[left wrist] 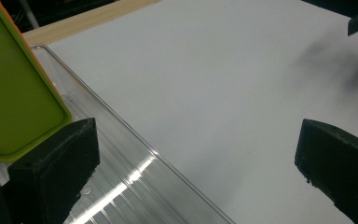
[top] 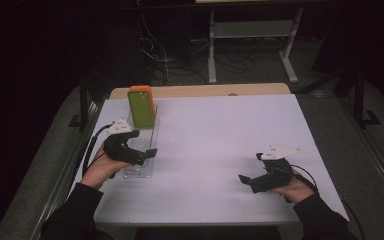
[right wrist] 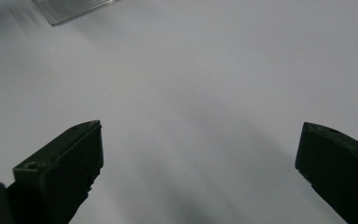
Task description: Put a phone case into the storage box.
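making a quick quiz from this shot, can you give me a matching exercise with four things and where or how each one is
Things:
1. green flat phone case with orange edge
2. clear plastic ridged tray
3. left gripper
4. right gripper

Places or states:
A. open, over bare white table at the right
B. lies flat along the table's left side
C. stands upright at the tray's far end
D. open, one of its fingers over the tray

Pairs: 1-C, 2-B, 3-D, 4-A
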### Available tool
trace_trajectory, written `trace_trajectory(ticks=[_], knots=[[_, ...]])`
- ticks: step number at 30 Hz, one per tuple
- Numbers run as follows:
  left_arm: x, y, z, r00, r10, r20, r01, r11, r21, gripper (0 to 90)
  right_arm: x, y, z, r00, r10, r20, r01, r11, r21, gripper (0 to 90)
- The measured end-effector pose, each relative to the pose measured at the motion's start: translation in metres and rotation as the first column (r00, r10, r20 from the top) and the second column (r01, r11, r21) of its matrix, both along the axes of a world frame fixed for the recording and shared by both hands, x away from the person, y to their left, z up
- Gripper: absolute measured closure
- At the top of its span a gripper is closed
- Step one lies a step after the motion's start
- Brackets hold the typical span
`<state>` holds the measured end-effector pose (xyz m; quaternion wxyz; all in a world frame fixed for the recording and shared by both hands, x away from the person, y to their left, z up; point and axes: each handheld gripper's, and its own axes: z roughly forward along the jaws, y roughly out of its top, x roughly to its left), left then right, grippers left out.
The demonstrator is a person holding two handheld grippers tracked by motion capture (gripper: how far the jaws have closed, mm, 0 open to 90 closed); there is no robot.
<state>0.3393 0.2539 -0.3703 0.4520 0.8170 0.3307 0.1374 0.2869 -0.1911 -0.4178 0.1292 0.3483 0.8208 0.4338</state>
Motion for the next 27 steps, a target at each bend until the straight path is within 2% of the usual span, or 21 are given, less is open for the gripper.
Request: trace_trajectory(ticks=[8,11,20,21,23,27], knots=[[-0.013,0.0,-0.009,0.9995,-0.03,0.01,0.03,0.9995,-0.004,0.0,0.002,-0.003,0.008,1.0,-0.004,0.006,0.004,1.0,0.017,0.0],[-0.017,0.002,-0.013,0.9994,-0.031,0.014,0.031,0.9995,0.001,0.0,0.002,-0.004,0.011,1.0,-0.006,0.007,0.005,1.0,0.025,0.0],[-0.027,0.008,-0.023,0.9993,-0.036,0.014,0.036,0.9992,-0.019,0.0,0.003,-0.004,0.015,0.9997,0.011,0.019,-0.012,1.0,0.022,0.0],[-0.027,0.009,-0.024,0.9991,-0.04,0.013,0.04,0.9992,-0.009,0.0,0.003,-0.003,0.016,0.9998,0.011,0.016,-0.011,1.0,0.021,0.0],[-0.03,0.008,-0.025,0.9995,-0.031,0.005,0.031,0.9992,-0.026,0.0,0.003,-0.003,0.018,0.9996,0.014,0.023,-0.015,1.0,0.026,0.0],[-0.032,0.01,-0.027,0.9991,-0.041,0.006,0.041,0.9988,-0.027,0.0,0.002,-0.002,0.021,0.9994,0.019,0.028,-0.02,1.0,0.024,0.0]])
